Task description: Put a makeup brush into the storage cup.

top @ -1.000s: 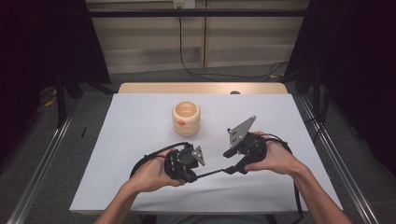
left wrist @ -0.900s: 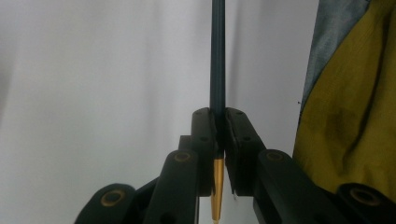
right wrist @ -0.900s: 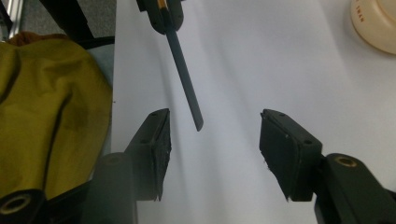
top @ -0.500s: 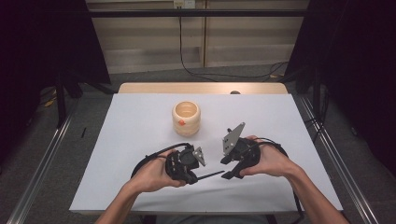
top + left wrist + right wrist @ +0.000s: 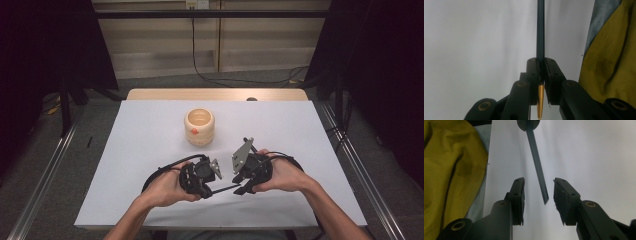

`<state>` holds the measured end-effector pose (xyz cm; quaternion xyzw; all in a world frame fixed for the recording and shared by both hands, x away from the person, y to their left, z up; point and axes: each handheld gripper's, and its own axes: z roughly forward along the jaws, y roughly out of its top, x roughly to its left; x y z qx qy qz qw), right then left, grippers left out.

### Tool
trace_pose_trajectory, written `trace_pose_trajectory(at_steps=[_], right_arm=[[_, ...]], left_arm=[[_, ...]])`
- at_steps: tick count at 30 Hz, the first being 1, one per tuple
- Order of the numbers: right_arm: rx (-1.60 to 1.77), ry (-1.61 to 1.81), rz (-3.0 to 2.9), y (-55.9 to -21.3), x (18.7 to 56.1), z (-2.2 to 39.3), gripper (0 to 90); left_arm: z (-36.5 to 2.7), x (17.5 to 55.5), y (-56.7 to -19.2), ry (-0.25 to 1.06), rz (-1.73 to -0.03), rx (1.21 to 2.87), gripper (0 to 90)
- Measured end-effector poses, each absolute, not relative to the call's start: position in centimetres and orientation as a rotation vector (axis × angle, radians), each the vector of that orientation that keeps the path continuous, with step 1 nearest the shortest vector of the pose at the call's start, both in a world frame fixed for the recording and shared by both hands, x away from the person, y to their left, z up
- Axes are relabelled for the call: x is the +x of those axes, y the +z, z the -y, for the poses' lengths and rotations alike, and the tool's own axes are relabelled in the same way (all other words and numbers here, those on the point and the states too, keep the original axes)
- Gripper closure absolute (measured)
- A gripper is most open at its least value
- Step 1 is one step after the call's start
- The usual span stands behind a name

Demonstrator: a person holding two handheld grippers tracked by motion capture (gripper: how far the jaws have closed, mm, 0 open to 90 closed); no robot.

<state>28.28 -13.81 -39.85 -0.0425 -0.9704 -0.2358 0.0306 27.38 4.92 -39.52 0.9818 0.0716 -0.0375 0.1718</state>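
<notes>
**Q:** What does each gripper hold?

**A:** The left gripper [image 5: 541,72] has its jaws pressed together on a slim dark pen [image 5: 540,30]. The dark barrel runs straight ahead of the jaws, and a gold tapered tip [image 5: 540,102] pokes out behind them, toward the camera. The right gripper [image 5: 539,192] holds nothing; its jaws stand moderately apart.

**Q:** Where does the pen lie relative to the right gripper?

**A:** In the right gripper view the free end of the barrel [image 5: 537,165] reaches down between the two parted jaws, touching neither. It enters from ahead, where the left gripper's closed jaws [image 5: 527,124] clamp it.

**Q:** How are the two grippers arranged from above?

**A:** In the high view the left gripper [image 5: 200,176] and the right gripper [image 5: 250,170] sit side by side, near each other, low over the white worktop [image 5: 310,150], with the thin pen [image 5: 225,189] bridging the gap between them. A hand [image 5: 167,185] wraps the left one, and another hand [image 5: 280,172] wraps the right.

**Q:** What else stands on the worktop?

**A:** A cream round cup [image 5: 199,127] with an orange mark on its side stands upright ahead of both grippers, apart from them. Yellow fabric [image 5: 451,170] shows beyond the worktop's edge in the gripper views.
</notes>
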Motion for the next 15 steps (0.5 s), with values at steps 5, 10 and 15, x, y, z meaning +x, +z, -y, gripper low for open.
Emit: trace_pose_trajectory(at_steps=[5, 10, 15], right_arm=[[-0.126, -0.712, 2.983, -40.17, 28.29, 13.7, 66.9], [-0.115, -0.716, 2.967, -40.28, 28.31, 13.57, 69.7], [-0.112, -0.713, 2.95, -40.51, 28.26, 13.47, 73.6]], left_arm=[[-4.72, 27.07, -39.45, -0.095, -0.203, 2.783, 83.0], [-4.45, 26.9, -39.31, -0.114, -0.188, 2.777, 82.9], [-4.54, 27.06, -39.45, -0.14, -0.175, 2.769, 82.9]])
